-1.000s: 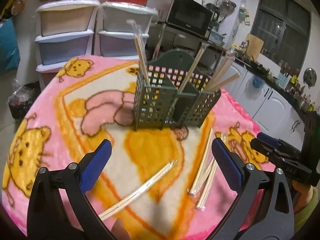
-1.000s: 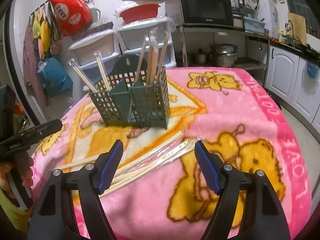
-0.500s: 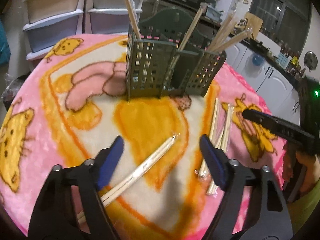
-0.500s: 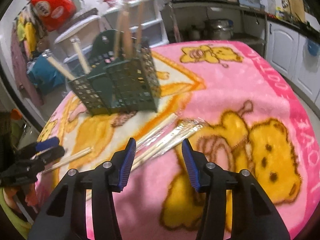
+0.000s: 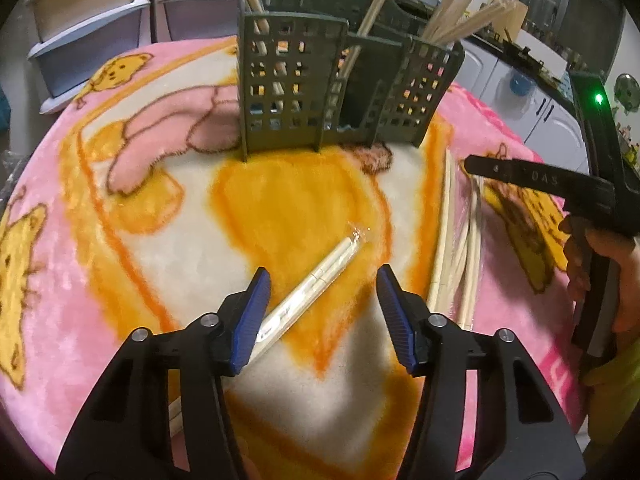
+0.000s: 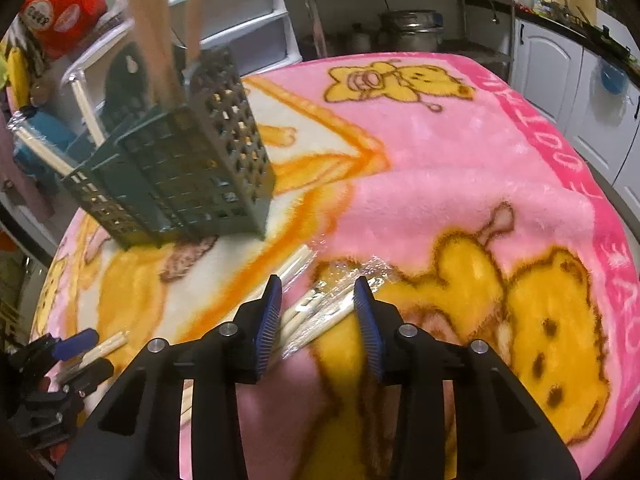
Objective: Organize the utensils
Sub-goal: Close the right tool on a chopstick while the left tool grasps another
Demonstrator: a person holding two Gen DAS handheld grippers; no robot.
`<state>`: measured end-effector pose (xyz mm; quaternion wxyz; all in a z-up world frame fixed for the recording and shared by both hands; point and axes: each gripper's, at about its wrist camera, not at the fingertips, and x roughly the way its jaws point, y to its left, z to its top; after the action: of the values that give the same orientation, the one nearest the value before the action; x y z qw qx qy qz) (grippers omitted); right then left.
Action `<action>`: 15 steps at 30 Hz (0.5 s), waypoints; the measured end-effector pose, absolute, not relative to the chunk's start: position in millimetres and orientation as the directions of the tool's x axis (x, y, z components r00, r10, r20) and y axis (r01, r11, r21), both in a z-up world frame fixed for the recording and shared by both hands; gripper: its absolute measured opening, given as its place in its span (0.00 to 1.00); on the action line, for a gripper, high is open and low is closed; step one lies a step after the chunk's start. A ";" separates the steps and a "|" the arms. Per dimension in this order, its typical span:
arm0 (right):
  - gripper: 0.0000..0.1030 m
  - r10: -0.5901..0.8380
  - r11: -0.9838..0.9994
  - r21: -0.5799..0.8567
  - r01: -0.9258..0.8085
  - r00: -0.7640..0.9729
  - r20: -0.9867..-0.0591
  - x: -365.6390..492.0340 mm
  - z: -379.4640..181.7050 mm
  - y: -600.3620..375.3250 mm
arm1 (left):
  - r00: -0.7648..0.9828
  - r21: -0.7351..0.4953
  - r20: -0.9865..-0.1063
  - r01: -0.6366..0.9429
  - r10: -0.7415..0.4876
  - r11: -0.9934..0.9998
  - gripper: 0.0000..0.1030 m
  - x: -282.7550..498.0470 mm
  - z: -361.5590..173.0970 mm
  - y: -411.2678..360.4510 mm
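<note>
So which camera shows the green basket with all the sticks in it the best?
The left wrist view. There the green basket faces the camera squarely, so you can see its separate compartments and the chopsticks leaning out of them. The right wrist view shows the green basket from a corner, tilted and blurrier, with compartments harder to tell apart.

Open blanket (image 5: 132, 264) lay left of the left gripper (image 5: 322, 312), offering free passage. Ahead, the way was blocked by the green utensil basket (image 5: 304, 92), from which chopsticks projected upward. To the right, passage was narrowed by loose wrapped chopsticks (image 5: 460, 240) and by the right gripper (image 6: 316, 312), whose closing jaws straddled them.
</note>
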<state>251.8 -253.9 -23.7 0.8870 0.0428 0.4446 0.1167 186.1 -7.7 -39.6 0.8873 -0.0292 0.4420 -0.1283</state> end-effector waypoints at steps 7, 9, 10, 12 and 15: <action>0.21 0.218 0.975 0.154 -0.157 0.577 -0.787 263.1 -28.8 -254.7 | 0.572 -0.117 -0.788 0.221 -0.226 0.968 0.43 193.1 -42.6 -17.9; 0.16 0.206 0.978 0.139 -0.158 0.581 -0.788 263.4 -29.3 -254.9 | 0.573 -0.105 -0.790 0.223 -0.218 0.969 0.41 195.2 -42.6 -20.0; 0.13 0.205 0.978 0.139 -0.157 0.584 -0.786 263.0 -29.3 -256.1 | 0.574 -0.102 -0.790 0.223 -0.215 0.969 0.40 196.2 -42.5 -20.8; 0.10 0.219 0.975 0.159 -0.153 0.587 -0.779 261.4 -28.7 -260.1 | 0.574 -0.098 -0.791 0.221 -0.211 0.970 0.39 198.0 -42.3 -21.1; 0.07 0.245 0.970 0.196 -0.147 0.598 -0.763 253.8 -27.0 -268.7 | 0.576 -0.090 -0.792 0.221 -0.204 0.971 0.36 199.6 -42.5 -21.8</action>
<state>253.8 -268.7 -27.0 0.8922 0.0563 0.4345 0.1098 199.6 -21.8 -42.5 0.8876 0.0095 0.4447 -0.1199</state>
